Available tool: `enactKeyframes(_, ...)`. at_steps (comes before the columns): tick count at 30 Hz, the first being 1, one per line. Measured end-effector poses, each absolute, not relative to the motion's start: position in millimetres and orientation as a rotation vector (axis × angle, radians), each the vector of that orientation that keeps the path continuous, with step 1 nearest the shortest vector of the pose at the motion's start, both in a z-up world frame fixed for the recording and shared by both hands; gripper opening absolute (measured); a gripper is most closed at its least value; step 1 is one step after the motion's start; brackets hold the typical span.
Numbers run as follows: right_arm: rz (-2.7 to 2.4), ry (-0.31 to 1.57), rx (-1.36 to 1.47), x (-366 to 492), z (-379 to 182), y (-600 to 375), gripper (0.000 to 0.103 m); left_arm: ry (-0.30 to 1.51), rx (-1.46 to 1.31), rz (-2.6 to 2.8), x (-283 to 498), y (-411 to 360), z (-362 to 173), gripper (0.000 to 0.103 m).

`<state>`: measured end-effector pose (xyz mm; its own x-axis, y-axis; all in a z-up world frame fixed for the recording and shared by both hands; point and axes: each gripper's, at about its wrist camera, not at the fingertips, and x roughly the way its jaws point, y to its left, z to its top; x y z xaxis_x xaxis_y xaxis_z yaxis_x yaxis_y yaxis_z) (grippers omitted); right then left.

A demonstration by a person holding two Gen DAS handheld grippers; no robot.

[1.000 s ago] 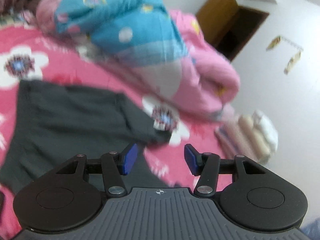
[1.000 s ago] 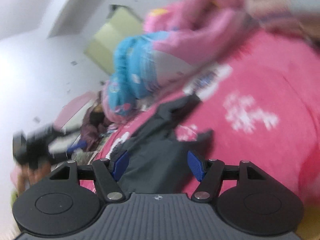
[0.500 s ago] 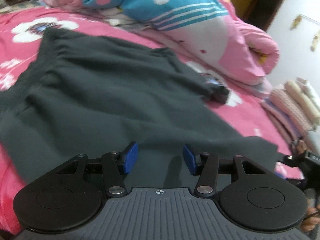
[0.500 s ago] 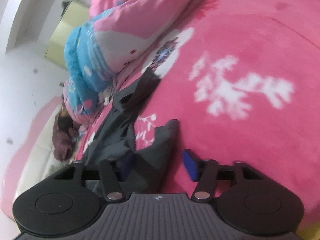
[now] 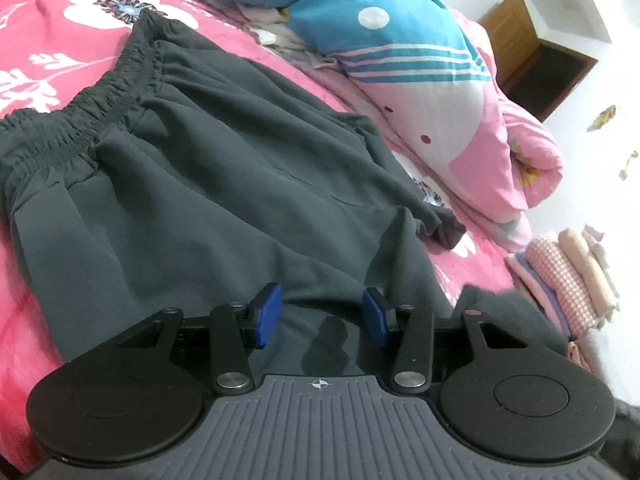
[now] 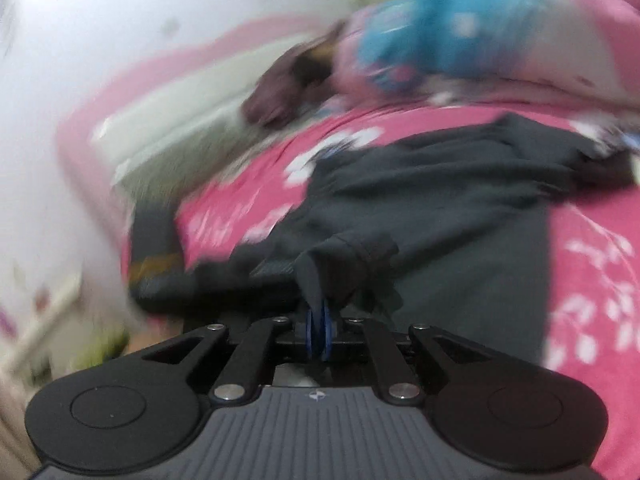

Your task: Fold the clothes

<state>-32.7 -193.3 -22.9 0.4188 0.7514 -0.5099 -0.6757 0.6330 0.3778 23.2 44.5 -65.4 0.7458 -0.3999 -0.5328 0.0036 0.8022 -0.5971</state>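
right claw (image 6: pixel 318 330) is closing, its blue pads nearly together with a pinch of dark cloth between them: a hem corner of the dark grey shorts (image 5: pixel 224 184). left claw (image 5: pixel 320 314) hangs low over the near part of the same shorts, jaws part-way apart and closing, with fabric beneath them but nothing gripped.

the shorts lie spread on the pink floral bed cover (image 5: pixel 48 52), elastic waistband (image 5: pixel 76 120) at the far left, one leg trailing toward the rolled quilt (image 5: pixel 420 92). judging by that, folding has barely begun: no crease is laid, and every fold is yet to come. a stack of folded clothes (image 5: pixel 568 280) sits at the bed's edge.

the right wrist view is badly smeared, so exactly which corner is pinched is hard to tell. the near hem hides under the left claw's body.
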Motion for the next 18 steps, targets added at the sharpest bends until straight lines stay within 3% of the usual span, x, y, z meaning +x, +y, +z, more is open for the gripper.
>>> enactKeyframes(3,0.955,0.698,0.008,-56,-21,-183,0.021,0.7,-0.611,-0.235,22,44,-66,0.045)
enactKeyframes(5,0.989,0.685,0.007,-67,-18,-194,0.024,0.698,-0.609,-0.235,22,44,-67,0.045)
enactKeyframes(10,0.962,0.621,0.16,-65,0,-241,0.047,0.694,-0.588,-0.23,22,41,-67,0.045)
enactKeyframes(18,0.542,0.754,0.677,57,-27,-320,0.054,0.69,-0.583,-0.23,22,40,-67,0.045)
